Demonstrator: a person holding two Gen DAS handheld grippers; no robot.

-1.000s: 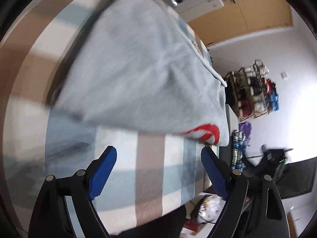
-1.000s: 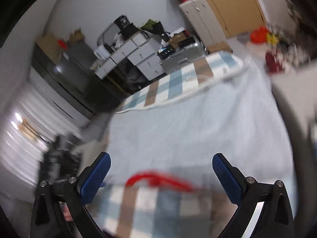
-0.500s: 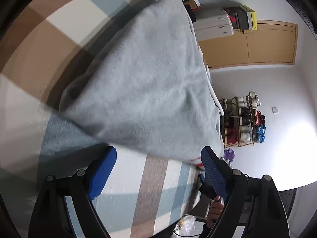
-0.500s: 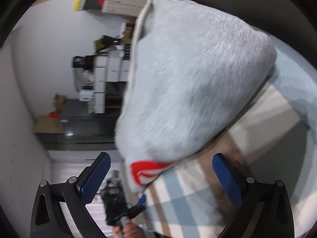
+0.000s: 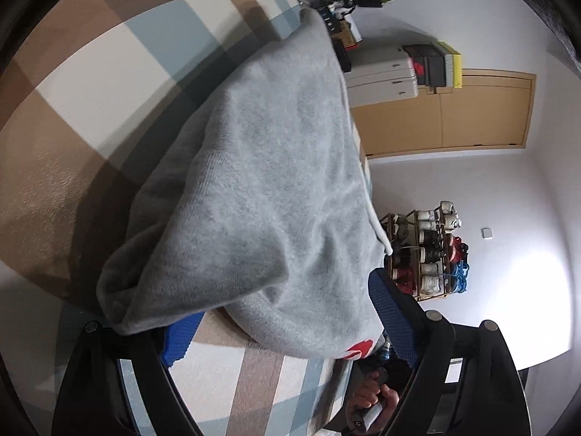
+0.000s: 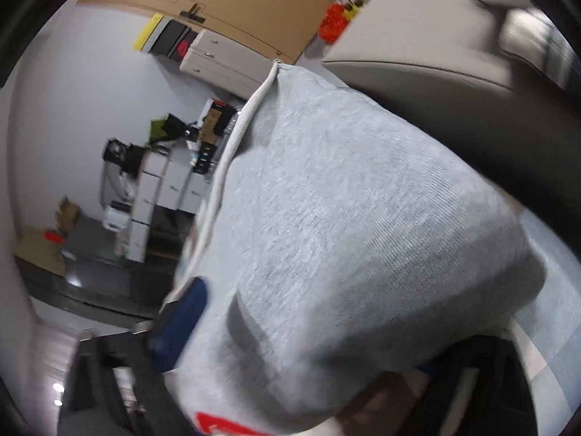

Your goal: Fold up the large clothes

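Note:
A folded grey sweatshirt [image 5: 261,200] with a red print [image 5: 359,348] and a white drawstring [image 5: 377,225] lies on a plaid blanket [image 5: 90,91]. My left gripper [image 5: 287,330] stands wide open around its near corner. One blue pad [image 5: 181,338] is tucked under the hem and the other [image 5: 392,319] stands clear beside it. In the right wrist view the sweatshirt [image 6: 356,236] fills the gap of my right gripper [image 6: 312,327], whose jaws are closing. Its left pad [image 6: 181,327] is at the fabric's edge. The other pad is hidden under the cloth.
A hand [image 5: 366,399] holding the other gripper shows past the bed edge. Beyond the bed are a shoe rack [image 5: 428,254], a wooden door [image 5: 454,116], white drawers [image 5: 381,80] and a cluttered desk [image 6: 163,181]. A beige cushion [image 6: 417,47] lies behind the sweatshirt.
Both grippers have come down and in onto the sweatshirt's near edge while rolling. The left pad has slid under the hem. The right jaws have narrowed around the fold.

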